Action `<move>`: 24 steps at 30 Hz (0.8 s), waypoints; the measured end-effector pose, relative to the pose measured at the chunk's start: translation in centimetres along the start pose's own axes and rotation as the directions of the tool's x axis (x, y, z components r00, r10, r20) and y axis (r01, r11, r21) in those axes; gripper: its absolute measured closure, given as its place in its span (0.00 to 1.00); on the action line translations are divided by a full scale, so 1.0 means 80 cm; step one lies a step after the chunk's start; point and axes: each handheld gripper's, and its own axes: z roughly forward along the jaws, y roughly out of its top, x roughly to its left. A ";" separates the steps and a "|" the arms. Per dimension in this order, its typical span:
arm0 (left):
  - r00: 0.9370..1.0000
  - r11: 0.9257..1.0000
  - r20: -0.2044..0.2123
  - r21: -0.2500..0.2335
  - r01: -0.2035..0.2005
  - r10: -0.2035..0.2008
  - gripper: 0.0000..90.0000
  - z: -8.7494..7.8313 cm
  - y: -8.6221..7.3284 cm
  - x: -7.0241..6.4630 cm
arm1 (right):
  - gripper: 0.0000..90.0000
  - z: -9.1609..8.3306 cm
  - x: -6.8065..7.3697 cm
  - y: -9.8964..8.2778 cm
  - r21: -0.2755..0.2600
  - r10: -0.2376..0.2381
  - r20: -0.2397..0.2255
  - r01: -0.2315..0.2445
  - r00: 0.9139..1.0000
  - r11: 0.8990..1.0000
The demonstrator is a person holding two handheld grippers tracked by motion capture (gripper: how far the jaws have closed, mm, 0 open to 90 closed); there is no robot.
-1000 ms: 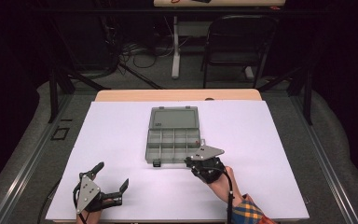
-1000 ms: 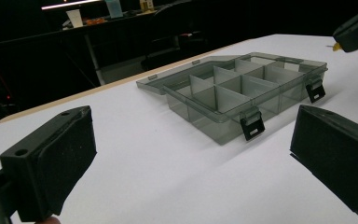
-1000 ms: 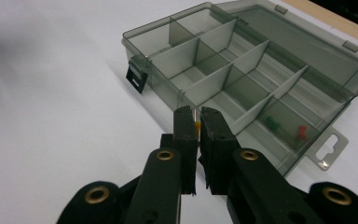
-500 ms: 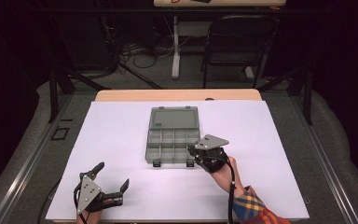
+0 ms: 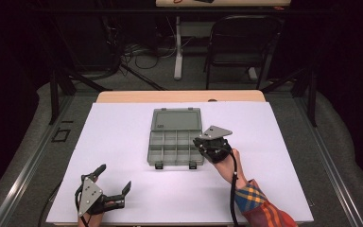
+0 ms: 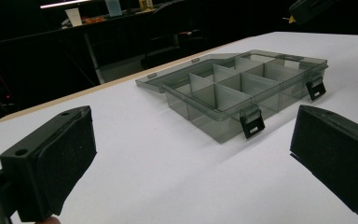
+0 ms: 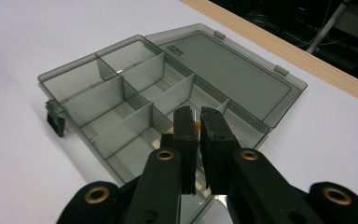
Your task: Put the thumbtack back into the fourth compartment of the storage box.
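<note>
High view: a grey compartment box (image 5: 176,142) lies open near the middle of the white table (image 5: 123,132), its lid folded flat on the far side. The right gripper (image 5: 202,144) sits at the box's right edge, near the front corner, held by a hand in a plaid sleeve (image 5: 260,208). The left gripper (image 5: 114,185) rests well apart from the box, toward the near left corner of the table, jaws spread wide and holding nothing.

Left gripper view: both black pads (image 6: 56,158) stand far apart with bare table between them. Beyond them the box (image 6: 242,88) shows its dividers and two black latches (image 6: 252,125) on the front wall. The compartments that can be seen look empty.

Right gripper view: the right gripper (image 7: 199,122) hangs over a compartment at the box's near edge, its jaws nearly together with a small yellow object (image 7: 197,125) pinched in the narrow gap. What that object is cannot be told; it is too small.

Judging from this, the step in hand is dropping the small piece into a compartment. To do it well, keep the tips low and centred over one cell, clear of the dividers (image 7: 121,100), before parting the jaws, so the piece cannot bounce into a neighbouring cell. The left gripper could steady the box's front wall if it slides.
</note>
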 end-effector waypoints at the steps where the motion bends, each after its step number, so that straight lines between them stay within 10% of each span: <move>1: 1.000 1.000 -0.001 -0.005 0.003 -0.003 0.00 0.000 0.000 0.000 | 0.95 0.002 -0.002 0.000 0.003 0.002 0.002 -0.002 1.000 1.000; 24: 1.000 1.000 0.005 0.001 -0.001 0.000 0.00 0.000 0.000 0.000 | 0.94 0.065 -0.041 -0.007 0.115 0.056 0.024 -0.058 0.998 0.992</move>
